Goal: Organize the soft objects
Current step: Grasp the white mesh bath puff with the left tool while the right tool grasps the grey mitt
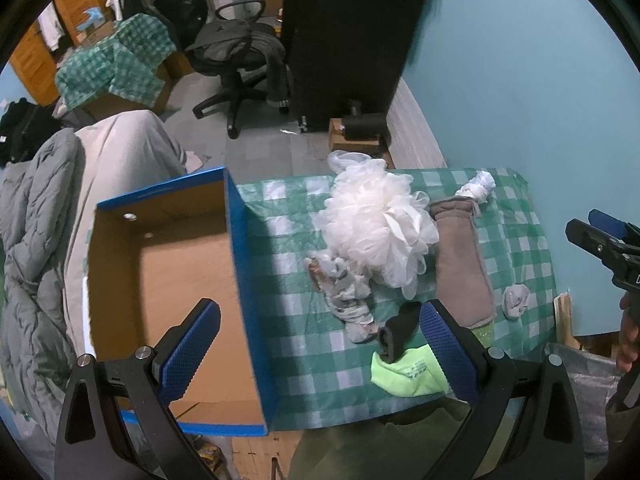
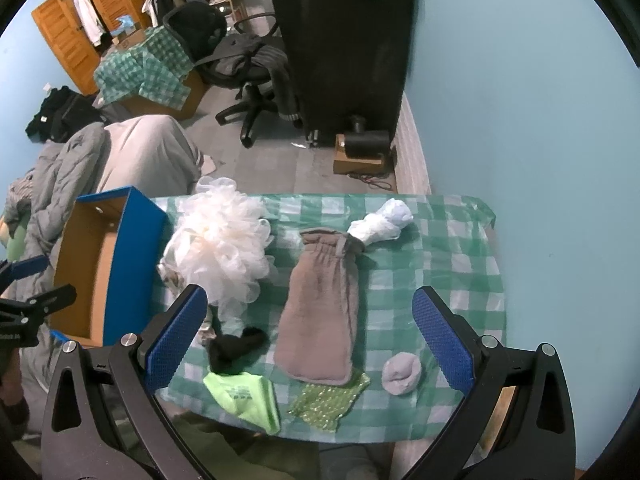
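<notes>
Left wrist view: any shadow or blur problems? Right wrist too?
Left wrist view: the blue box casts a dark shadow band on the checked cloth; edges bend with fisheye. Right wrist view: even, dim light, white loofah slightly washed out, dark vignette corners.

Worktop cloth (image 2: 460,264): green-white check. Box (image 1: 244,280): blue outside, brown inside. Pouf (image 2: 224,248): white. Mitt (image 2: 320,316): taupe. Sock (image 2: 236,348): black. Cloth (image 2: 248,400): neon green. Hand-held gripper pads (image 2: 176,340): blue.
</notes>
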Demonstrator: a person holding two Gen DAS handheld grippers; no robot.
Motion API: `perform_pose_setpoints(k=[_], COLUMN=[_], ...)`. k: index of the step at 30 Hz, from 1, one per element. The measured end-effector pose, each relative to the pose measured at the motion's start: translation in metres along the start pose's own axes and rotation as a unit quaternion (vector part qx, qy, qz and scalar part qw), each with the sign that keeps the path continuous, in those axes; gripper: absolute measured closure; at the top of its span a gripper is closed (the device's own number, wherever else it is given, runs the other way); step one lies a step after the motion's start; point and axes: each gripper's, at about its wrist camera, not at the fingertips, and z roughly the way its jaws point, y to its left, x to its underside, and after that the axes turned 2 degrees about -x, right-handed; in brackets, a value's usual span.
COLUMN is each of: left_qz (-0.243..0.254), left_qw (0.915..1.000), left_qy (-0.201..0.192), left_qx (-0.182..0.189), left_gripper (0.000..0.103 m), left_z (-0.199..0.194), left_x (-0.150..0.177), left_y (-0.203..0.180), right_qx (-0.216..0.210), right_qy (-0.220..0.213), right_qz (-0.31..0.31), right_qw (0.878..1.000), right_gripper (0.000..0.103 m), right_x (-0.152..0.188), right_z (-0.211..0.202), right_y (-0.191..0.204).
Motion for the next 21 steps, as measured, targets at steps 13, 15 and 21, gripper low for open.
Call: perform_pose_setpoints(k=[13,15,21], left_qz=[0.012,0.015,0.017], left_qw=[0.9989,0.9985,0.9975], left_qy=[0.042,0.049,0.063], left_qx=[0.018,0.021,0.027], left_gripper=[0.002,0.002,0.002], left_z=[0.049,0.058,0.083], left_x=[-0.025,-0.028,-0.039], left_y=[-0.029,-0.033,-0.043], right_qx=[-0.019,-0.019,-0.02], right_qy=[0.043,0.051,0.067], right_qz=[0.024,0.024,0.011], right_qw=[0.999,0.998,0.998], right_gripper=[0.002,0.002,0.002], right_x=[-0.026,-0.028,-0.029], right_z=[0.037,0.048,0.078], right_y=[-0.041,-0.044,-0.054])
